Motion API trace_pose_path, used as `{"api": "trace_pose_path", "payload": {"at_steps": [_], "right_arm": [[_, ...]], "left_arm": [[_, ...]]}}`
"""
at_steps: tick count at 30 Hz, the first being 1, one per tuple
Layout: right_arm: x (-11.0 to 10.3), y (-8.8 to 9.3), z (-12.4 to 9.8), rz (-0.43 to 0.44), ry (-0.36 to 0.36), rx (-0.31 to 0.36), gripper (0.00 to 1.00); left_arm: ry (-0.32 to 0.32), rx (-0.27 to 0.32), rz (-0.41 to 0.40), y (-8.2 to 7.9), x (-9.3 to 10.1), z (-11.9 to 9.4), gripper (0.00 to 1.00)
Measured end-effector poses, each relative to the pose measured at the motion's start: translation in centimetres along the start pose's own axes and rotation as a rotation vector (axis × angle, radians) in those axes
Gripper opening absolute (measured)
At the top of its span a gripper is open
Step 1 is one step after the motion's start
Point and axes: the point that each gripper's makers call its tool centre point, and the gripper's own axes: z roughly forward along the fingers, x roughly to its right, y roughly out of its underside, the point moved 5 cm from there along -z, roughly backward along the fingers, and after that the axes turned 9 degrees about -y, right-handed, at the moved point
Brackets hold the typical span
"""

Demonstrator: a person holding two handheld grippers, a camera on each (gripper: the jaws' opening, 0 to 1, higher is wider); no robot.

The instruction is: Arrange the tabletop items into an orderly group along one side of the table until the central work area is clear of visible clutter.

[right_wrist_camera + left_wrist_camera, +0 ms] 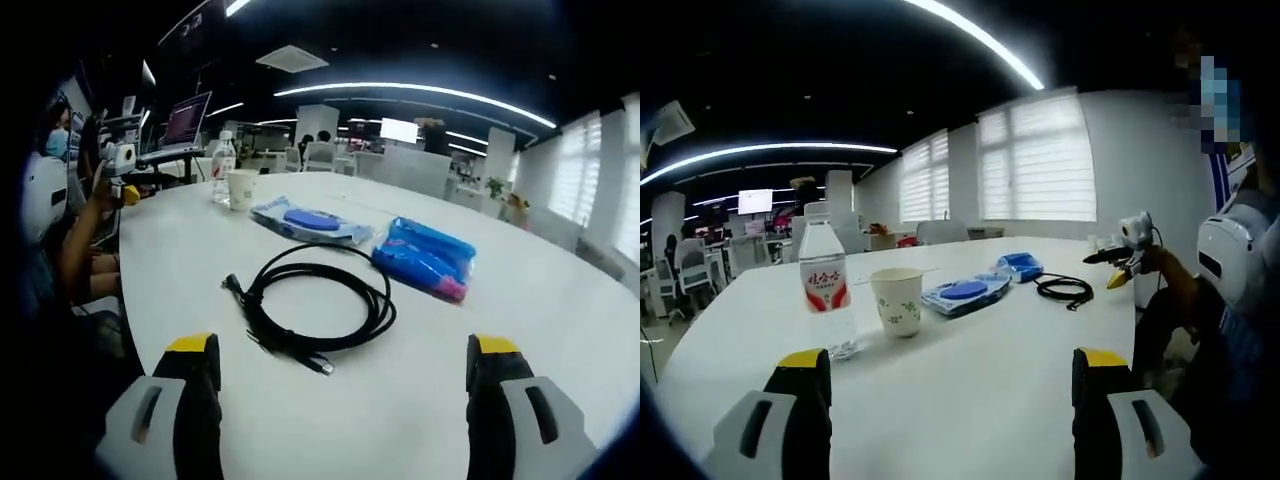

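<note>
On the white table stand a water bottle with a red label and a paper cup beside it. Past the cup lie a flat blue wipes pack, a blue packet and a coiled black cable. My left gripper is open, low over the near table edge, with nothing between its jaws. My right gripper is open just before the black cable; the blue packet, wipes pack, cup and bottle lie beyond. The right gripper also appears at the far right of the left gripper view.
A person stands at the table's right edge, holding the grippers. A laptop sits at the table's far left end. Office desks, chairs and screens fill the room behind; blinds cover the windows.
</note>
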Motion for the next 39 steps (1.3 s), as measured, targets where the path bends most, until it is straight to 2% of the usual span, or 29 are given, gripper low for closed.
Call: {"api": "trace_pose_path", "payload": {"at_steps": [6,10,18,27,39], "right_arm": [[0.3,0.1,-0.7,0.004,-0.010,0.016,1.00],[0.7,0.6,-0.9,0.007,0.003,-0.002,1.00],[1.6,0.9,-1.6,0.022,0.013,0.003,1.00],[1.9,0.8,-1.8,0.018,0.015,0.010,1.00],[1.8,0.7,-1.5,0.014,-0.004,0.010,1.00]], "left_arm": [[-0.006,-0.011,0.007,0.2,-0.3,-0.4,1.00],[0.013,-0.001,0.000,0.4,-0.4,-0.9,1.00],[0.003,-0.001,0.007,0.3,-0.3,-1.1,1.00],[0.010,-0.004,0.020,0.5,0.4,-1.1,1.00],[-0.012,0.000,0.022,0.6,0.5,-1.3,1.00]]}}
